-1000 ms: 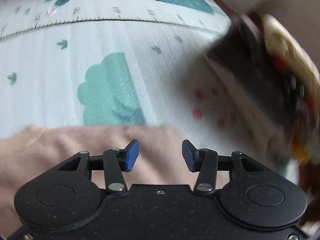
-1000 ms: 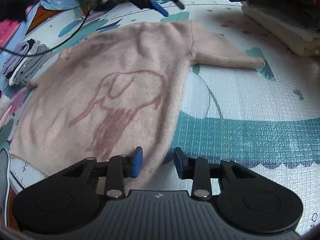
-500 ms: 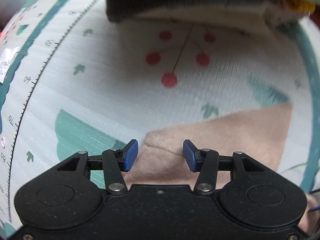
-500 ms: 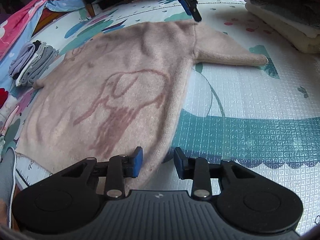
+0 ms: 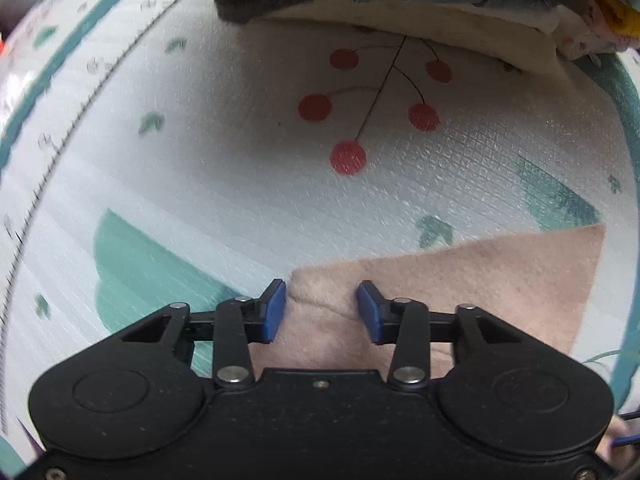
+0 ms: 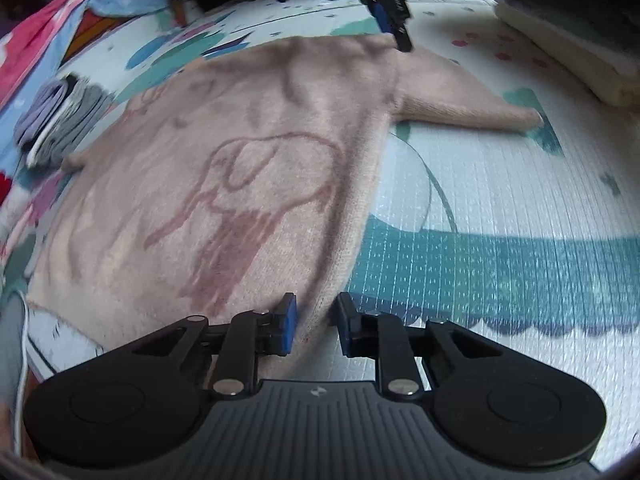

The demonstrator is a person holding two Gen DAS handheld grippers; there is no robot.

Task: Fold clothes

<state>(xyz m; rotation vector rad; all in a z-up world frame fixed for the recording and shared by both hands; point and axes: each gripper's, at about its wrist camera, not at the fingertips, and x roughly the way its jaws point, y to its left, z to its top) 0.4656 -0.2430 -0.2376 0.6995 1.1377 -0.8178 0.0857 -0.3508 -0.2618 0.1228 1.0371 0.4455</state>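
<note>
Left wrist view: the left claw (image 5: 321, 310) points down at a play mat (image 5: 208, 152), its jaws opening and not clenched, with the shoulder corner of a pink sweater (image 5: 460, 288) between the blue pads (image 5: 273, 311), which do not press it. A stack of folded clothes (image 5: 400, 4) lies at 12 o'clock.

Right wrist view: the sweater (image 6: 240, 168) lies flat on the mat (image 6: 520, 220), one sleeve (image 6: 460, 100) reaching toward 2 o'clock. The right claw (image 6: 315, 320) straddles the hem edge at 6 o'clock, jaws closing; the pads seem not yet to pinch it, though blur hides this. The left claw (image 6: 390, 12) touches the shoulder at 12 o'clock. Folded grey socks (image 6: 60, 120) sit at 9 o'clock
</note>
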